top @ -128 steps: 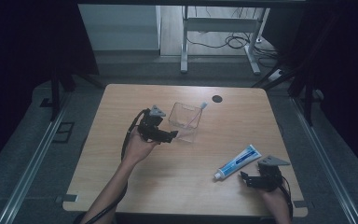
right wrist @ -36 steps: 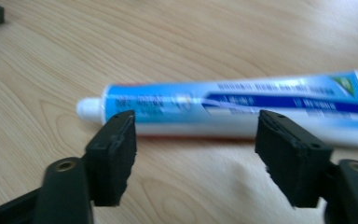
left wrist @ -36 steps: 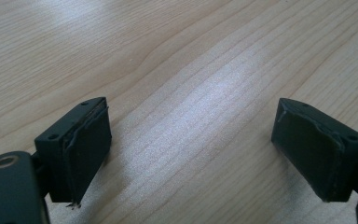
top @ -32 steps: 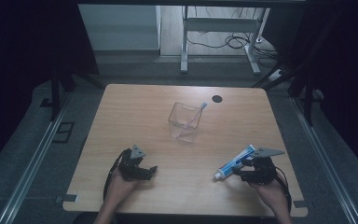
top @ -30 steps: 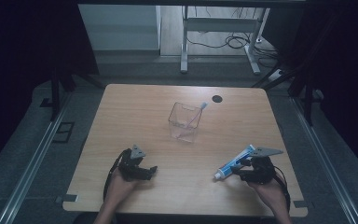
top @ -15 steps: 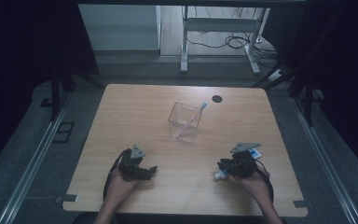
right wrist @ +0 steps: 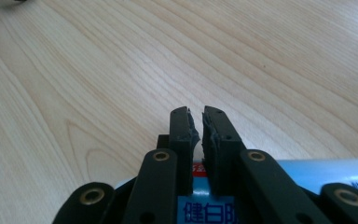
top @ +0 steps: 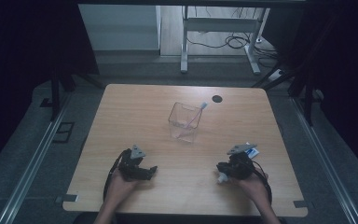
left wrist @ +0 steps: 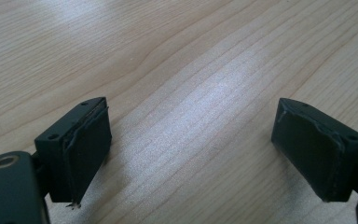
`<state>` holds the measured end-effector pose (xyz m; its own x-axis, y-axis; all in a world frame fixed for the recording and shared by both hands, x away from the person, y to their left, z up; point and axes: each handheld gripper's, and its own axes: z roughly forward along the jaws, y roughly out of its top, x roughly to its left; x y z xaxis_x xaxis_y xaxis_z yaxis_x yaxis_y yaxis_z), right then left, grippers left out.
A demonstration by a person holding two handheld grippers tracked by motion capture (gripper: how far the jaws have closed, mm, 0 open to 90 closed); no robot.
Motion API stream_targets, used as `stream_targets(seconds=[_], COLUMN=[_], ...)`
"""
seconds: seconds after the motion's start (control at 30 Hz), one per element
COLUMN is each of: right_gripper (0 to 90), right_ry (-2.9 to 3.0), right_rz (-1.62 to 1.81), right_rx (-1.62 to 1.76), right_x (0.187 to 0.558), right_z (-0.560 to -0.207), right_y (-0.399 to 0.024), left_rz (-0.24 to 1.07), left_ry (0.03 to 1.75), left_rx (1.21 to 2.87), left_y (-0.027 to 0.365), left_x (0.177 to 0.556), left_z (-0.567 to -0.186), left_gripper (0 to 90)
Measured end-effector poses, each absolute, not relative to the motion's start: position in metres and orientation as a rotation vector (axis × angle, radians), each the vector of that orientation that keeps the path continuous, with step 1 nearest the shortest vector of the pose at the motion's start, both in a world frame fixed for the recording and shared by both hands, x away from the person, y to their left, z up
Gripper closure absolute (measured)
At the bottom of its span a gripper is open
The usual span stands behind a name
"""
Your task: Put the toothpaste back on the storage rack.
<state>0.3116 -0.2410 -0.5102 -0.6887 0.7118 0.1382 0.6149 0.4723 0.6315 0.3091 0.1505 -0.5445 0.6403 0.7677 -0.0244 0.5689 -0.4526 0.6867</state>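
Observation:
A blue and white toothpaste tube [top: 251, 151] lies on the wooden table at the front right, its white cap toward the front. My right gripper [top: 221, 169] rests over it. In the right gripper view its jaws [right wrist: 196, 114] stand together with only a thin slit and nothing between them, and the tube [right wrist: 307, 173] shows underneath their base. My left gripper [top: 151, 171] sits on the table at the front left. Its jaws [left wrist: 191, 123] are wide open over bare wood.
A clear square container [top: 184, 122] stands mid-table with a toothbrush [top: 198, 112] leaning in it. A small black round hole cover [top: 217, 98] lies behind it. The table's front edge [top: 186, 213] runs close under both hands.
My right gripper has moved left and now sits over the toothpaste tube. Much earlier the left gripper was up by the container; it has stayed at the front left for the last second.

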Motion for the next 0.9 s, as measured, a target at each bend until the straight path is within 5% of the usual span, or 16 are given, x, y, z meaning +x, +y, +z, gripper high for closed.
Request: stream_targets(seconds=[0.9], right_gripper=[79.3], right_ry=[2.586], right_rz=[0.951], right_rx=[1.221], right_x=[0.281], right_z=[-0.505], right_y=[-0.290], left_rz=[0.382], left_ry=[1.034], left_rx=[2.189], left_y=[0.151], left_x=[0.309], left_z=[-0.544], left_gripper=[12.0])
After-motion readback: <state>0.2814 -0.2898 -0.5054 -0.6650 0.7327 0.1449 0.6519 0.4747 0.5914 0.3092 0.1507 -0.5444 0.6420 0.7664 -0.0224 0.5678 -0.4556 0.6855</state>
